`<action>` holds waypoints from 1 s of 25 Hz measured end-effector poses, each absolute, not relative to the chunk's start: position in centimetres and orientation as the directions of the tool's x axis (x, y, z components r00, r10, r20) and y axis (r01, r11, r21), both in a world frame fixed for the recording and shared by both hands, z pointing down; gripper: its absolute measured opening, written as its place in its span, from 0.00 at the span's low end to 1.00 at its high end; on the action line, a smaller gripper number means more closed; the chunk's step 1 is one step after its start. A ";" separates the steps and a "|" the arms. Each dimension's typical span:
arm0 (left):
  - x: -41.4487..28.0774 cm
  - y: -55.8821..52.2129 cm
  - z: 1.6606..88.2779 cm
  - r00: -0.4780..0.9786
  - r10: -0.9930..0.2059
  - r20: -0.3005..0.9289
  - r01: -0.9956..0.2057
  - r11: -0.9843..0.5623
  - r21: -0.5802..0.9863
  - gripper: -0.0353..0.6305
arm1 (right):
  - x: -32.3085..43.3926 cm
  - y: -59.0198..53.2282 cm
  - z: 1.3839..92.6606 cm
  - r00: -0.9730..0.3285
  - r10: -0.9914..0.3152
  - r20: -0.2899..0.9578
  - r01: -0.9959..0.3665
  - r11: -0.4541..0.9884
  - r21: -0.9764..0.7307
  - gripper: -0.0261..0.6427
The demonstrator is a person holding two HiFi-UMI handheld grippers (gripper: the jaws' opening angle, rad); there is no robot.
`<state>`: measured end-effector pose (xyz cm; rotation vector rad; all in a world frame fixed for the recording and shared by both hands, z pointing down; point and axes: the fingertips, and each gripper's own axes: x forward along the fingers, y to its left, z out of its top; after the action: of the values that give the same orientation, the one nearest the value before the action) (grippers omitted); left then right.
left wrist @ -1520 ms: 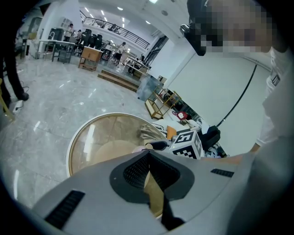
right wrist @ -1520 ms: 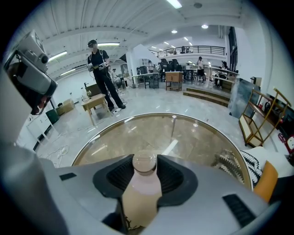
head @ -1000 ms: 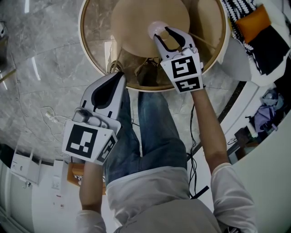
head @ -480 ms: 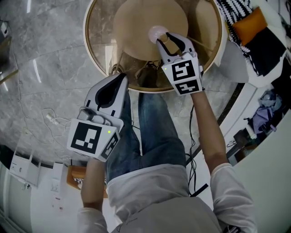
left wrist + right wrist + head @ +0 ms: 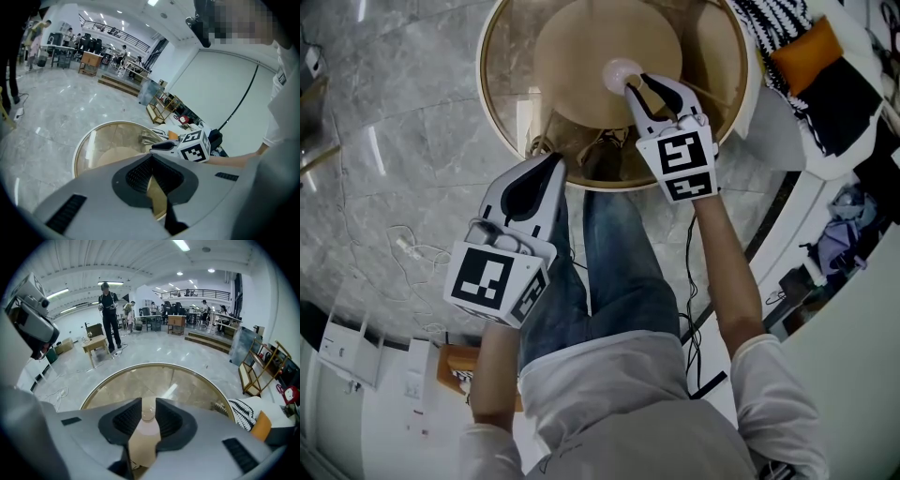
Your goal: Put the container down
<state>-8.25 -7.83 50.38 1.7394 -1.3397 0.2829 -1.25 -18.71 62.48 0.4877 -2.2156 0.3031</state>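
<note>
With the bottle (image 5: 622, 72) standing on the glass worktop (image 5: 508, 86), we should lift the right tool (image 5: 636, 82) straight up, its just-narrowing jaws loose around the bottle's top, keeping the closed, empty left tool (image 5: 551, 161) clear.

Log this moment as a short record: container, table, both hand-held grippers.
container: bottle, pale cap, upright, apparently standing on the table
table: round glass top, gold rim
right hand-held gripper: jaws have just been closing; cap sits between them, pads seemingly not pressing
left hand-held gripper: jaws together, nothing held, short of the table's rim
</note>
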 end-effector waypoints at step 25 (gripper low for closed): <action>-7.3 -8.0 41.6 0.396 -0.686 0.611 -0.876 -0.082 0.476 0.08 | -0.4 -17.8 53.0 -0.619 -0.265 0.739 -0.503 0.857 -0.114 0.14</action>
<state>-7.32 -8.00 41.62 1.8273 -1.3512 0.2900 -0.36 -17.81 53.03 0.5535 -2.2640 0.4016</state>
